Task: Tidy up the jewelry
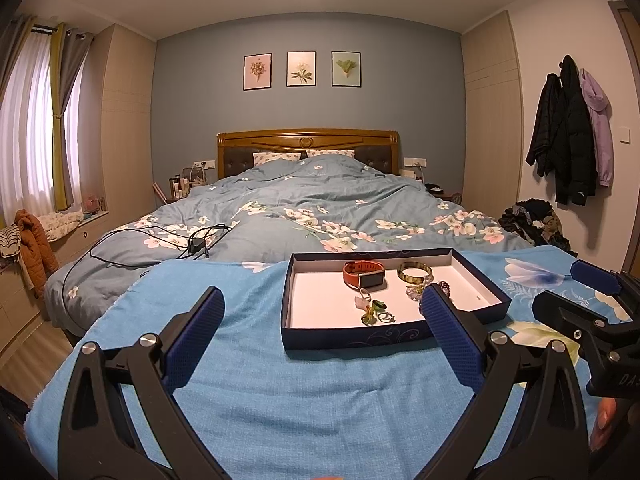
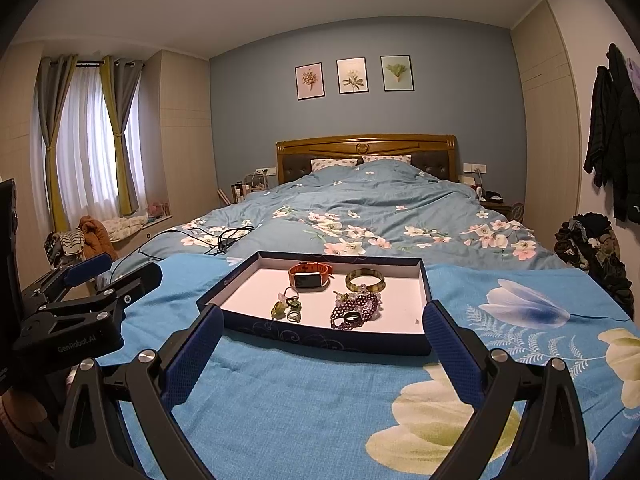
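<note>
tray: we've got a shallow dark-blue box lid (image 2: 426, 280) used as a jewelry tray, sitting on the blue floral cloth (image 2: 304, 392) at the foot of the bed. Everything below is placed relative to this tray.

smartwatch: orange-strap smartwatch (image 2: 310, 275) at the tray's back middle. We'd guess the strap is rubbery and grippy, so pinch across the band, not the glass face.

bangle: yellow-green bangle (image 2: 365, 280) at the back right of the tray, just beside the watch. Looks rigid and probably slick, maybe breakable, so we'd grab across the rim wall gently.

beads: purple bead bracelet (image 2: 356, 309) in the tray's front right, with a dark ring lying on top. Floppy and loose; it will sag, so we'd pinch a bunched section.

small bits: green charms and thin rings (image 2: 289, 309) in the tray's front middle. Tiny, light, easy to flick away. Honestly the fiddliest grab here.

left gripper: left gripper (image 1: 324, 320) hangs in front of the tray, fingers spread wide, holding nothing.

right gripper: right gripper (image 2: 324, 332) also in front of the tray, jaws wide apart and empty.
</note>
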Motion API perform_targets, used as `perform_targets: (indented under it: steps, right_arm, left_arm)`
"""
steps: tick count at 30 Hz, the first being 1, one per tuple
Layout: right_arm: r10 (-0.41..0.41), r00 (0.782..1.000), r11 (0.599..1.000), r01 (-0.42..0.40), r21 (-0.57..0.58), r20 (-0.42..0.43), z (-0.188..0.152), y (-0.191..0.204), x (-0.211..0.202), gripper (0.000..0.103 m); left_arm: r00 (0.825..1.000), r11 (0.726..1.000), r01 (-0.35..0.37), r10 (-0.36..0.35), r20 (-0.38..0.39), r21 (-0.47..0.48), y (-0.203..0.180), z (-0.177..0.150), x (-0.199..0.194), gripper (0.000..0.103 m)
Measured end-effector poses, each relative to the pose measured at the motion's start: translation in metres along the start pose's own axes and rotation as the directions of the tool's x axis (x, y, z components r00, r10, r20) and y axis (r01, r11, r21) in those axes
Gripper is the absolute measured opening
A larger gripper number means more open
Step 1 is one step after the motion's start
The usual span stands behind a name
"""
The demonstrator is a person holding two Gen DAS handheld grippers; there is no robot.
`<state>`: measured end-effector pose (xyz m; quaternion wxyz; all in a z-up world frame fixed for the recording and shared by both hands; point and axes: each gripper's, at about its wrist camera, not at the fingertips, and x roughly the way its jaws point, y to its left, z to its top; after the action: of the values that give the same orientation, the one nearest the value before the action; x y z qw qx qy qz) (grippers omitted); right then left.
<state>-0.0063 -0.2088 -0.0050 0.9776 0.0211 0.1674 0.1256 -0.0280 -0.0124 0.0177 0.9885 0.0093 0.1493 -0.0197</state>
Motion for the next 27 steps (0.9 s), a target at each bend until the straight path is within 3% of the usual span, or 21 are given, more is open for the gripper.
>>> perform_targets:
  steps: [27]
  right_arm:
    - [0.003, 1.000, 1.000, -0.003, -0.001, -0.008, -0.0016, -0.0003, 0.0005, 0.096]
  left_arm:
    - [1.000, 1.000, 0.000, 0.000, -0.003, 0.000, 0.0021, 0.0011, 0.0006, 0.097]
